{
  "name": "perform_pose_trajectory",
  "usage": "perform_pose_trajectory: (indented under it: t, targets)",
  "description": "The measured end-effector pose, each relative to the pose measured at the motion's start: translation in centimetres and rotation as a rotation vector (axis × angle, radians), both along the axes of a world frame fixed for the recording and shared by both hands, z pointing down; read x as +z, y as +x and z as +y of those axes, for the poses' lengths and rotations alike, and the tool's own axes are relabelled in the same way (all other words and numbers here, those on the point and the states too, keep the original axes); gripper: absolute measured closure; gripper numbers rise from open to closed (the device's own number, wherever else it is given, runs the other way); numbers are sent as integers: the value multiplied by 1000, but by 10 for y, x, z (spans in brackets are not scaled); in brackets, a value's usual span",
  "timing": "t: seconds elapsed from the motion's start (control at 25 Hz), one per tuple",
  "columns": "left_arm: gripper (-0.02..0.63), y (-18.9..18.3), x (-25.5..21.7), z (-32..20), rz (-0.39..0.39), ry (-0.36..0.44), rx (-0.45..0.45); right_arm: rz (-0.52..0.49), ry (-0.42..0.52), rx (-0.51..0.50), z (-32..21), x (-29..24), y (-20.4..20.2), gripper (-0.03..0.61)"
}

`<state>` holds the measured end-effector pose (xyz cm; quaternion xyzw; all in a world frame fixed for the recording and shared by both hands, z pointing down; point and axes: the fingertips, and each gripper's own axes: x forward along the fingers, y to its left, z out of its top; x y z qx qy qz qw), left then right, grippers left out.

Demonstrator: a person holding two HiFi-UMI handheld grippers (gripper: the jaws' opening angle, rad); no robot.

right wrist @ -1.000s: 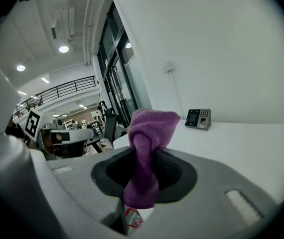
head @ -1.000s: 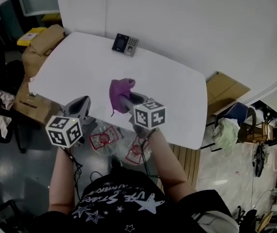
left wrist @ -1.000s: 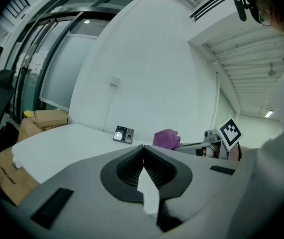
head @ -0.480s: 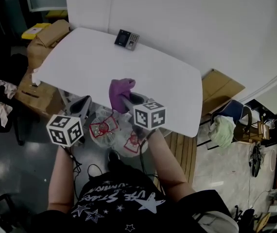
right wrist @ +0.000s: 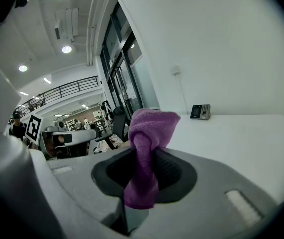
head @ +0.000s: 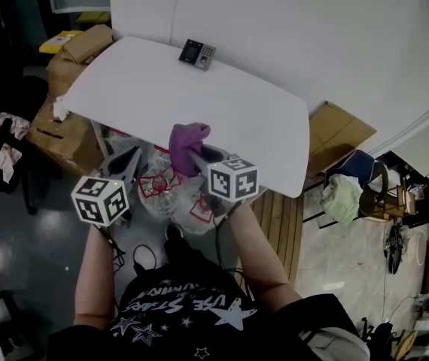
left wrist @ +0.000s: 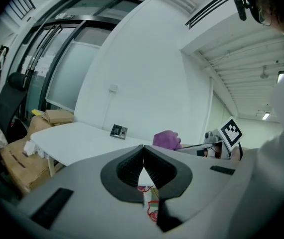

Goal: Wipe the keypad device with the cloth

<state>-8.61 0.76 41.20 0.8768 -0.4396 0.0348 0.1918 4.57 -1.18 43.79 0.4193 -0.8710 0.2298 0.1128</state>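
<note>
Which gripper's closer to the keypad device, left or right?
Right. The right gripper, shut on the cloth, is at the table's near edge; the keypad device sits at the far edge. The left gripper, shut and empty, is short of the table, farther off.

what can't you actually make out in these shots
- Keypad device: the keys, the screen and any dirt are too small to read in every view.
- Right claw: in the right gripper view, its inner faces are hidden by the purple cloth clamped between them.
- Cloth's lower end: in the head view, it is hidden behind the right claw's marker cube.
</note>
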Motion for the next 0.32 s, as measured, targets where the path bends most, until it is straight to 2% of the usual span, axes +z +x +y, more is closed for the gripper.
perform_pose_trajectory:
  t: [0.32]
  targets:
    - [607, 12, 8, 44, 3, 5, 11, 8, 6, -2, 45, 6, 8, 483]
